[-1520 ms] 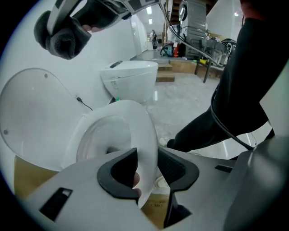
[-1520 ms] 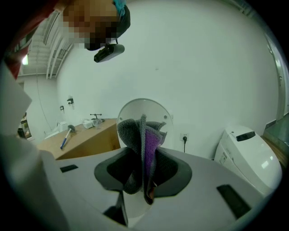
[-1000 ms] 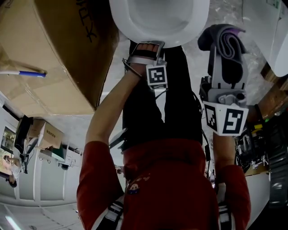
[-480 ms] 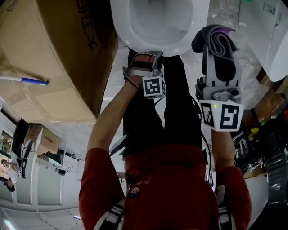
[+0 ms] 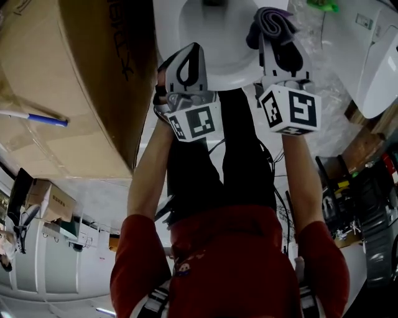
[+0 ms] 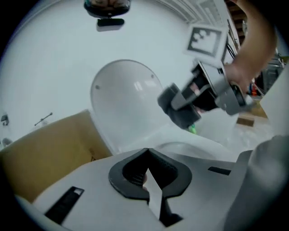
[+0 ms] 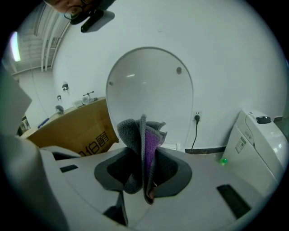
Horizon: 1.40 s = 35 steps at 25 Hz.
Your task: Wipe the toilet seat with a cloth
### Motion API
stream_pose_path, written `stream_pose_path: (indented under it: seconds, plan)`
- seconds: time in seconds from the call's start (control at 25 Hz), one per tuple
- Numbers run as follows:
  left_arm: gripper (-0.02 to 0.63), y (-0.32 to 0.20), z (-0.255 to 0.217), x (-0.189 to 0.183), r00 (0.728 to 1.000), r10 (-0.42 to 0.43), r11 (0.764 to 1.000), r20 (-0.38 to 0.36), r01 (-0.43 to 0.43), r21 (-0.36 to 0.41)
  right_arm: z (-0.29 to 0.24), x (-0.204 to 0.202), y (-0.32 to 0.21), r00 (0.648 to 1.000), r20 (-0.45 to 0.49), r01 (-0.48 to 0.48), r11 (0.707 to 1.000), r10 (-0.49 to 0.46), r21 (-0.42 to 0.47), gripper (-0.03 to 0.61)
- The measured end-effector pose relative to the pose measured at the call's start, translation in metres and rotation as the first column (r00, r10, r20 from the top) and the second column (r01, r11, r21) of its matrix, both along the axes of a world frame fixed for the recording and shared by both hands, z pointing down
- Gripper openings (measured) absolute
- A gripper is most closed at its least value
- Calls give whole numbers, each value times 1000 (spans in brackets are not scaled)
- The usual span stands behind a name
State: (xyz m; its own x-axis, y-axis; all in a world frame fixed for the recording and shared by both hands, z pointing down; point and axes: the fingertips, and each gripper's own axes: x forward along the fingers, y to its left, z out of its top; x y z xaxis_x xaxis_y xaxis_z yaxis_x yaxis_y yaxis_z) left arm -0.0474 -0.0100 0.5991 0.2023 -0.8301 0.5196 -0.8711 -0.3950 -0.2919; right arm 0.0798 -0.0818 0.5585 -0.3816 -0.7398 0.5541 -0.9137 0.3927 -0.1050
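Observation:
The white toilet (image 5: 236, 65) shows at the top of the head view, its lid (image 7: 151, 90) raised against the wall. My right gripper (image 5: 275, 38) is shut on a folded grey and purple cloth (image 5: 272, 18) and holds it over the right side of the bowl's rim. In the right gripper view the cloth (image 7: 143, 135) stands up between the jaws. My left gripper (image 5: 188, 53) hangs just in front of the bowl's left side; its jaws have just been closing and now meet with nothing between them. The left gripper view shows the lid (image 6: 126, 101) and the cloth (image 6: 178, 113).
A big cardboard box (image 5: 68, 74) stands close on the toilet's left. A second white fixture (image 7: 257, 140) is on the right. A wall socket with a black cord (image 7: 196, 124) is behind the toilet. My legs and red top (image 5: 224, 261) fill the lower head view.
My left gripper has come up from under the bowl's front edge, rolled over and shut its jaws. The right gripper has carried the cloth forward over the bowl.

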Motion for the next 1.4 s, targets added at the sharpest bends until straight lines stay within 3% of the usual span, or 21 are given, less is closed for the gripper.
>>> stream_pose_path:
  seconds: [0.2, 0.36, 0.52, 0.72, 1.08, 1.28, 1.4]
  plan:
    - [12, -42, -52, -22, 994, -57, 987, -91, 70, 148, 51, -1, -39, 996, -67, -64, 995, 59, -75, 109]
    - [12, -50, -64, -33, 978, -117, 977, -174, 145, 159, 86, -1, -84, 987, -118, -127, 985, 113, -117, 109]
    - [12, -54, -67, -38, 962, -154, 968, -225, 192, 161, 129, 1, -117, 969, -223, -147, 972, 105, -181, 109]
    - [12, -60, -66, -46, 958, -183, 964, -221, 219, 152, 143, -4, -128, 962, -270, -99, 975, 43, -197, 112]
    - [12, -58, -72, -72, 945, -246, 951, -217, 279, 136, 142, -12, -127, 950, -291, -172, 969, 116, -178, 110]
    - [12, -43, -76, -94, 935, -281, 942, -217, 312, 126, 140, -44, -128, 958, -270, -138, 977, 91, -162, 112]
    - [12, -36, -82, -108, 935, -292, 936, -203, 323, 142, 139, -77, -124, 963, -267, -62, 986, 19, -154, 112]
